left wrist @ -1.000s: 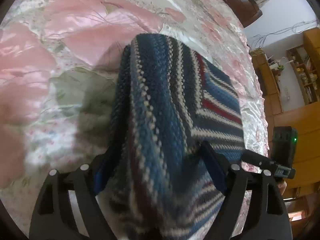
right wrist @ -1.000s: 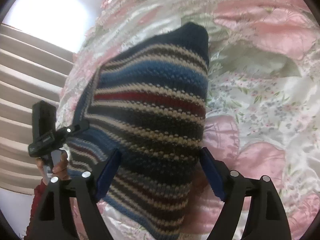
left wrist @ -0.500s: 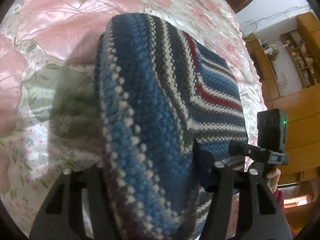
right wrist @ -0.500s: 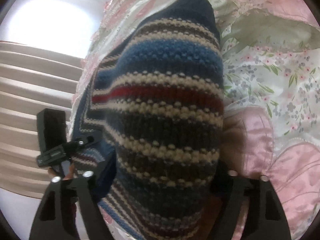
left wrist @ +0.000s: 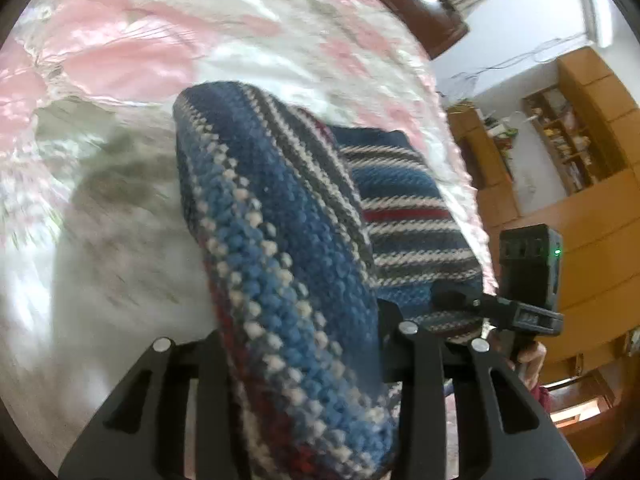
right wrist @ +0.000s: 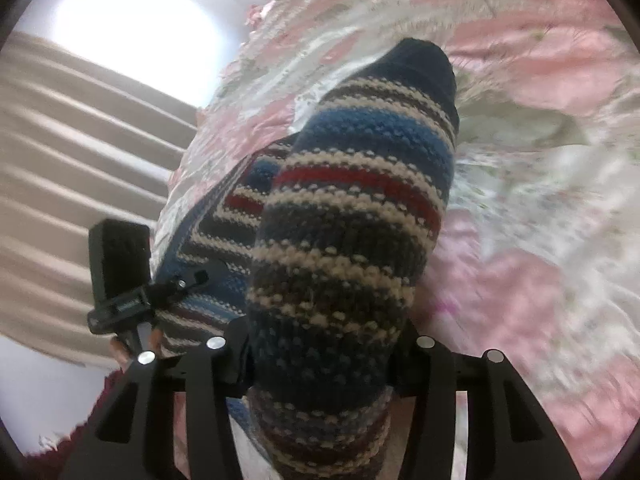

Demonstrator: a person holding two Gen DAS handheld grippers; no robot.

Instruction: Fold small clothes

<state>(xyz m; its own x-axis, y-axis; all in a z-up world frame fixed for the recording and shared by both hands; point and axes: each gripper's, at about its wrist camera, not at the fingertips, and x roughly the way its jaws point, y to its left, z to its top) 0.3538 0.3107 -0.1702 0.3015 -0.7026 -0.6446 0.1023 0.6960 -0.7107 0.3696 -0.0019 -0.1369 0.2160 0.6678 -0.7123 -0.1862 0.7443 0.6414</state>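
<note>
A knitted garment with blue, white, red and grey stripes (left wrist: 288, 248) hangs over the pink floral bedspread (left wrist: 120, 60). My left gripper (left wrist: 304, 340) is shut on one bunched end, and the fabric covers its fingertips. In the right wrist view the same garment (right wrist: 352, 220) fills the middle, and my right gripper (right wrist: 320, 340) is shut on its other end. Each gripper shows in the other's view, clamped on the knit: the right gripper (left wrist: 460, 300) and the left gripper (right wrist: 192, 280). The far edge of the garment droops toward the bedspread (right wrist: 540, 80).
The bed fills most of both views. Wooden cabinets and shelves (left wrist: 580, 152) stand beyond its right side, with a dark wooden headboard (left wrist: 420, 8) at the top. A beige curtain (right wrist: 80, 140) and a bright window (right wrist: 132, 24) lie on the other side. A hand (left wrist: 528, 356) holds the right gripper.
Both grippers have stayed shut on the garment and risen, tilting so the room shows more. The knit has bunched up closer to both cameras, and the bedspread is blurred by the motion.
</note>
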